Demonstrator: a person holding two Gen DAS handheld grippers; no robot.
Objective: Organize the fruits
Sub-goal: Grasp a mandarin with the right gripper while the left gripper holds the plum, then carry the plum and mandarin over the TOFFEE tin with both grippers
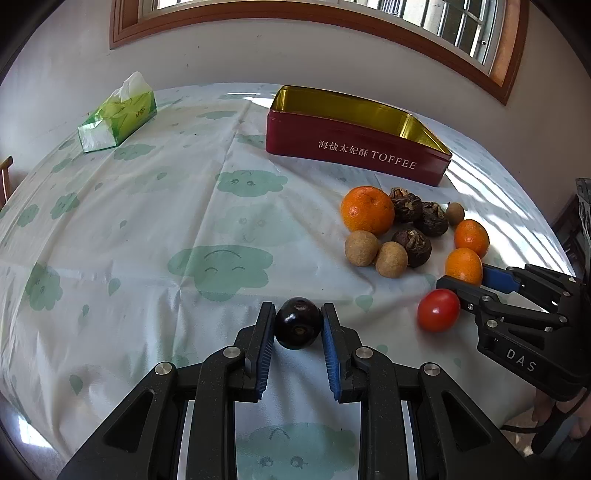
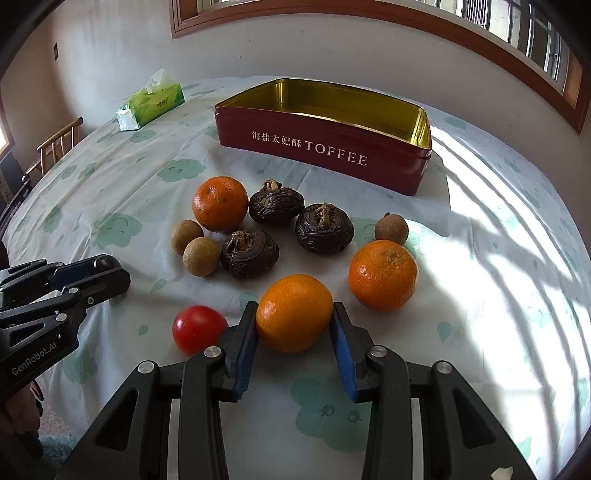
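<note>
While the left gripper point(image 1: 297, 325) is clamped on a small, dark, glossy round fruit point(image 1: 297, 328), its blue pads pressed to both sides and the fruit held low over the tablecloth point(image 1: 147, 221), the right gripper point(image 2: 294, 317) has its fingers around a small orange point(image 2: 294, 313): the left pad touches the peel, while on the right a thin gap seems to remain, so I cannot tell whether that grip is firm. The orange rests on the cloth. Touching the outer side of the right gripper's left finger lies a red cherry tomato point(image 2: 197, 328). Just beyond, to the right, sits a second small orange point(image 2: 383, 275), with a tan longan point(image 2: 391, 229) close behind it. Further on lie three dark, wrinkled water chestnuts point(image 2: 323, 229), bunched near one another, two more longans point(image 2: 201, 256) touching side by side, and a larger orange point(image 2: 220, 204) at the far left of the cluster. Behind all the fruit stands an open red tin point(image 2: 332, 151) marked TOFFEE, its gold inside bare. A green tissue pack point(image 2: 155, 99) lies well apart at the far left of the table, under a wood-framed window point(image 2: 369, 14).
</note>
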